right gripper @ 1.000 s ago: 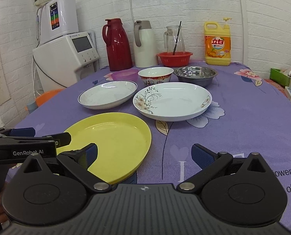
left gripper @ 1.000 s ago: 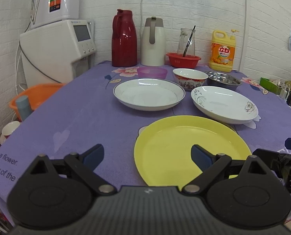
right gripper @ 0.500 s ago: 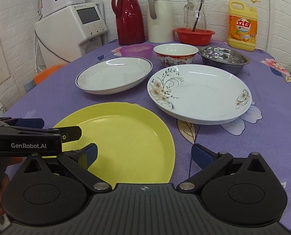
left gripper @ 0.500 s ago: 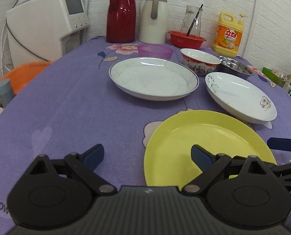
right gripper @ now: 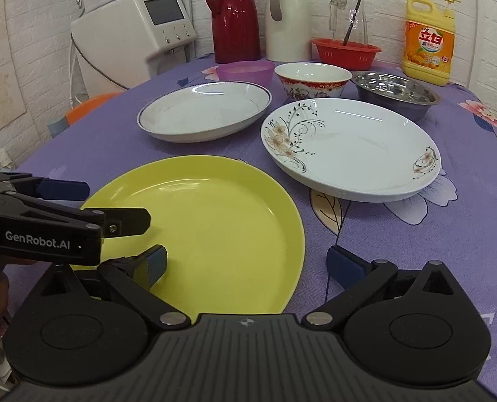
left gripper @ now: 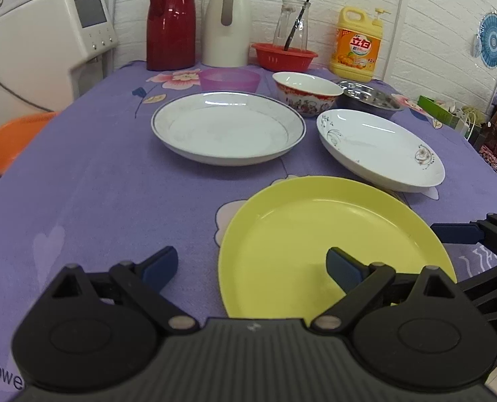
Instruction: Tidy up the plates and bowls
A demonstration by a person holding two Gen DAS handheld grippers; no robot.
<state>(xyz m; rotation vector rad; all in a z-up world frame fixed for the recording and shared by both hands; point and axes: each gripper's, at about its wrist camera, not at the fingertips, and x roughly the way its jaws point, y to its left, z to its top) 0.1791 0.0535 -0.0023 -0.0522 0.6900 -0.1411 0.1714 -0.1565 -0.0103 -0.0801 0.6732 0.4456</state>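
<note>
In the left wrist view, three plates are counted: a yellow plate (left gripper: 318,244) at lower centre, a blue-rimmed white plate (left gripper: 228,127) at centre and a floral white plate (left gripper: 379,147) at right. Four bowls are lined up behind them: pink (left gripper: 230,79), red-patterned (left gripper: 307,92), steel (left gripper: 368,98) and a red basket (left gripper: 283,56), all seen empty. The left gripper (left gripper: 251,266) is spread wide, nothing grasped.

In the right wrist view, the same three plates and four bowls are seen. The right gripper (right gripper: 246,263) is likewise spread, straddling the yellow plate's (right gripper: 215,231) right rim.
</note>
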